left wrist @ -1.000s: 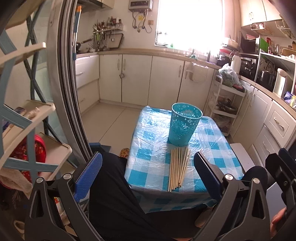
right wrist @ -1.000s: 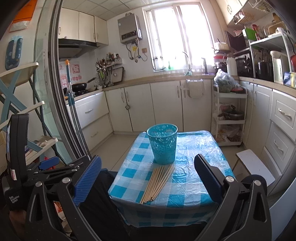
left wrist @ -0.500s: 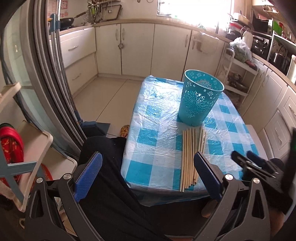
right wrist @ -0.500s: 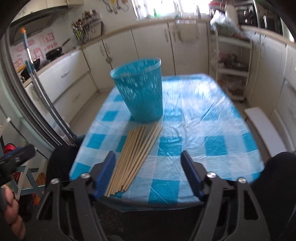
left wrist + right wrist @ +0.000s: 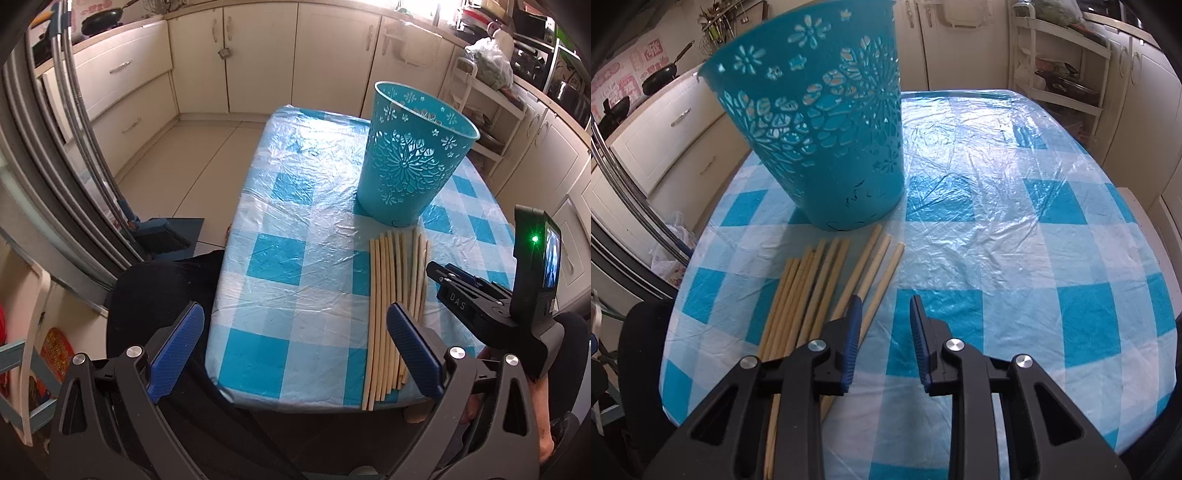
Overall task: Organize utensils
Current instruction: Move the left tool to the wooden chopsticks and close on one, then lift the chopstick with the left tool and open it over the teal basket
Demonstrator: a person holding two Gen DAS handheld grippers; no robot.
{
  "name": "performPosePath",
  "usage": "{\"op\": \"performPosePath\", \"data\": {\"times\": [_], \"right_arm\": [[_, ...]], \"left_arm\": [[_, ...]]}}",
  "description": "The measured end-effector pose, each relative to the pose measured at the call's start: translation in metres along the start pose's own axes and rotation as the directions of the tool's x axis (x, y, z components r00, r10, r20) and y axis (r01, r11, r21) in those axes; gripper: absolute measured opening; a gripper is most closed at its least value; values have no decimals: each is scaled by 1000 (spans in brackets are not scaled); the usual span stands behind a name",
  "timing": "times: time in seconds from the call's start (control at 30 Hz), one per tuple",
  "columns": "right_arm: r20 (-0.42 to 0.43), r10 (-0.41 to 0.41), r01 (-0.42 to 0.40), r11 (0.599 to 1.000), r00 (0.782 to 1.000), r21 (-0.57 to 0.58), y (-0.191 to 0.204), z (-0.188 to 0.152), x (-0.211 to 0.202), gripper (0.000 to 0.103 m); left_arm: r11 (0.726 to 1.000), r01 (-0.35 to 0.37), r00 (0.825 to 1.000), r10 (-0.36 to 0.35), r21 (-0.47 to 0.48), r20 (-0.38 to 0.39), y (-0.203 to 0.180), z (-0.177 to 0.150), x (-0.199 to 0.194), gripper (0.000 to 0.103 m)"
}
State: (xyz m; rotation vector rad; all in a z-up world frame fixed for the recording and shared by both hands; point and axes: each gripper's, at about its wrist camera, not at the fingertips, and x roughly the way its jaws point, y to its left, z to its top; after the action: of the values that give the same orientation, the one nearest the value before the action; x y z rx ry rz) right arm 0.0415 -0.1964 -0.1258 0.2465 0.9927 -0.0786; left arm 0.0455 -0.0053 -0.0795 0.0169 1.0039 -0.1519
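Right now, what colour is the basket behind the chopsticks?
Teal basket with cut-out flower patterns, clearest in the right wrist view.

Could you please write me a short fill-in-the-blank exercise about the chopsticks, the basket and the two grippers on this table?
1. The chopsticks lie flat on the ____ tablecloth.
2. The teal basket stands ____, its opening facing up.
3. The right gripper has its fingers ____, holding nothing.
4. The left gripper holds ____.

Missing words: checkered; upright; open; nothing

Chopsticks flat on table, bin upright just behind.
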Motion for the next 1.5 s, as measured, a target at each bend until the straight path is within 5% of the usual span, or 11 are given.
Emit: {"op": "performPosePath", "data": {"times": [0.23,0.53,1.03,1.3,1.47,1.5], "right_arm": [[-6,19,-20,993,1000,-117,-6,6,7,11],[-71,64,-79,968,995,-236,-27,20,12,10],[-59,132,-141,974,989,-178,-42,23,11,11],[-66,133,-144,969,989,-200,-36,25,14,10],[-80,123,-138,967,989,-213,-32,28,17,10],[-83,124,-139,967,989,-214,-32,28,16,10]], "left_arm": [[999,45,997,-44,22,-57,-16,12,44,95],[998,3,995,2,55,-97,-39,28,96,94],[993,-38,990,53,116,-134,-56,28,131,82],[989,1,991,19,148,-132,-66,36,129,49],[982,45,990,-20,183,-139,-77,40,128,7],[982,61,989,-35,180,-145,-77,41,128,6]]}}
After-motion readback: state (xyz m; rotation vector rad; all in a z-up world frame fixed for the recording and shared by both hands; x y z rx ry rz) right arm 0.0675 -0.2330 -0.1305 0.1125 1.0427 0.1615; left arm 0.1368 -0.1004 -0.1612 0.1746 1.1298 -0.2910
